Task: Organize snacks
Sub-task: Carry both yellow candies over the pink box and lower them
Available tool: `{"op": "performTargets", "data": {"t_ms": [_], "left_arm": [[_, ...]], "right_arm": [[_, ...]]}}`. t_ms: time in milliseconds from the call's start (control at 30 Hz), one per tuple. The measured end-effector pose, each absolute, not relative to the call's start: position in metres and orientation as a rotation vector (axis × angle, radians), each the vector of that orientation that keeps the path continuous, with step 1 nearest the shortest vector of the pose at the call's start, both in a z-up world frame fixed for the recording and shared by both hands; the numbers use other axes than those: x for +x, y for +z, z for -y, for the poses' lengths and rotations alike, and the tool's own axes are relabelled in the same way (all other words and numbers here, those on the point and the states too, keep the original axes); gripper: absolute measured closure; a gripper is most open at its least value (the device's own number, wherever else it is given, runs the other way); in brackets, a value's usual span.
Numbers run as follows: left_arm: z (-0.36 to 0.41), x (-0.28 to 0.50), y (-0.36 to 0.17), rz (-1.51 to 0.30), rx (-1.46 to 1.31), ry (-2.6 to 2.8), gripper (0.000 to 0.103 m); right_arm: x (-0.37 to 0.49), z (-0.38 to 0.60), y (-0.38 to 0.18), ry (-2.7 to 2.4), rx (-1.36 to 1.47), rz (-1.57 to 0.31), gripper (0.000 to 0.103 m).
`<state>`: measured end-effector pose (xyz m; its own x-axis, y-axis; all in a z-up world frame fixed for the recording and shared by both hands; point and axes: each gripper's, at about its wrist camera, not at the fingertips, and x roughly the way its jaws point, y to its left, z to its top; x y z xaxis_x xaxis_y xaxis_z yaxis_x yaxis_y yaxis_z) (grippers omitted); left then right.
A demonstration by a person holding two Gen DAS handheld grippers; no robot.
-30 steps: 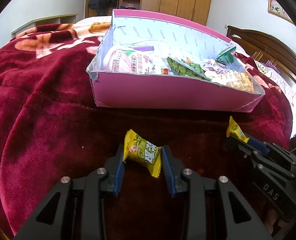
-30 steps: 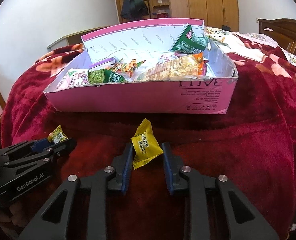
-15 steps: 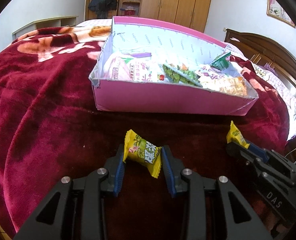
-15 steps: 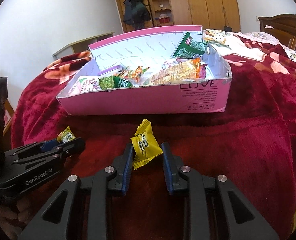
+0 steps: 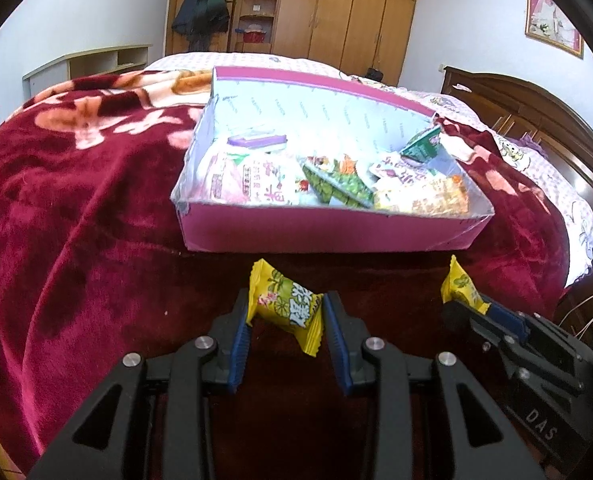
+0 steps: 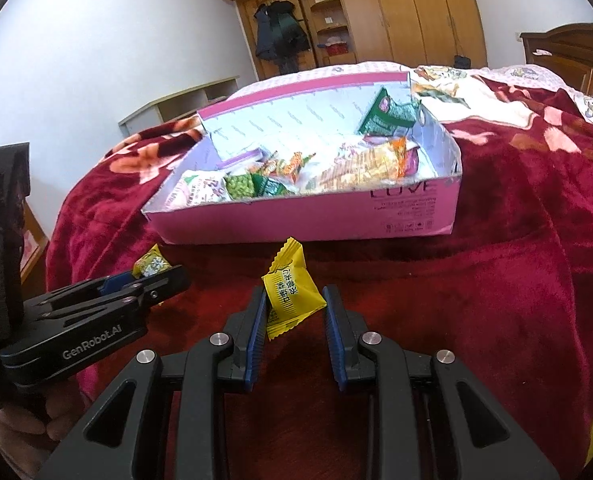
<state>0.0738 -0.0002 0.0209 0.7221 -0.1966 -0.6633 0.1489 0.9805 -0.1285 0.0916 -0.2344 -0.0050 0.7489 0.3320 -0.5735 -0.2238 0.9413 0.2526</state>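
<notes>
Both tools have drawn back and risen from the pink box over the last second, so that the box now sits farther off and more of its interior shows; each grip is unchanged. Left tool: blue pads pinch a yellow candy with green lime print by its sides, the wrapper's crimped ends sticking out above and below. Right tool: its pads pinch a plain yellow candy with black characters, one twisted end pointing up toward the box. Each tool appears in the other's view, low and to the side, with its candy poking from the tips. Both candies are held clear above the dark red floral blanket that covers the bed, just short of the box's near wall. Pink cardboard box, open-topped with a pale printed lining, rests on the blanket ahead of both tools; lettering reading LOVE shows on its near wall in the right wrist view. Inside lie several snack packets: a white and pink bag at the left, a green pea packet in the middle, an orange cracker pack at the right, and a green packet leaning upright against the far right corner. Wooden wardrobes stand along the far wall.
</notes>
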Motion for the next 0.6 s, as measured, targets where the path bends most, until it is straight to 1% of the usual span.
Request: {"op": "performTargets", "data": {"t_ms": [600], "left_arm": [[0.016,0.097,0.061,-0.66,-0.021,-0.208,0.067]], "right_arm": [[0.1,0.237,0.025,0.322,0.152,-0.604,0.074]]}}
